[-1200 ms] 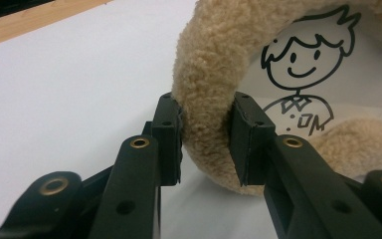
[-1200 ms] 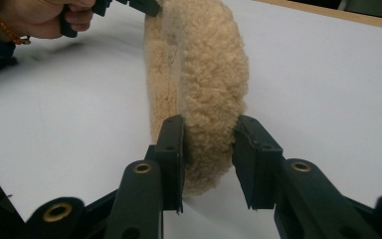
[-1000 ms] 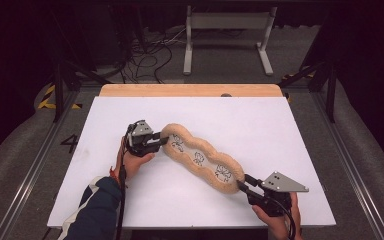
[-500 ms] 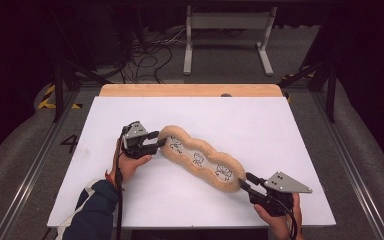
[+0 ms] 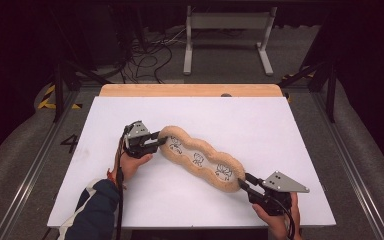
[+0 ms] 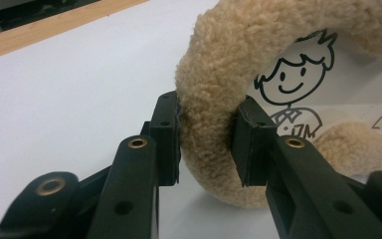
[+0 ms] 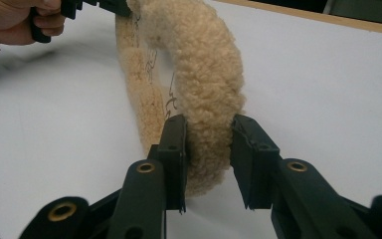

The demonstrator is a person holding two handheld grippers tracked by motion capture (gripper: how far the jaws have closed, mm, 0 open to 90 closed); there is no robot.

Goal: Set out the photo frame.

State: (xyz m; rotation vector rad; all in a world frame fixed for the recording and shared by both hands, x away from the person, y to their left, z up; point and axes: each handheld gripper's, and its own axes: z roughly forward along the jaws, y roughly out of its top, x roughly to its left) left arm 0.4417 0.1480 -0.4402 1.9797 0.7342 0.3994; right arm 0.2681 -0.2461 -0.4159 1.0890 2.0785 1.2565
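1. Left gripper (image 6: 205, 137): jaws just closing, clamped on fleecy rim of plush mat (image 5: 200, 157).
2. Right gripper (image 7: 208, 144): jaws pinching opposite end's rim.
3. Mat stretched diagonally across white table (image 5: 280, 130), cartoon figures showing.

The tabletop (image 5: 290, 135) is a plain white board, with a strip of bare light wood (image 5: 190, 90) along its far edge. The one thing lying on it is a long fuzzy tan cushion-type thing (image 5: 200, 158), lumpy outline, laid diagonally from left of center down toward the near right corner. Its flat white middle has three little cartoon figures (image 5: 197, 159) drawn in black, all in a row.
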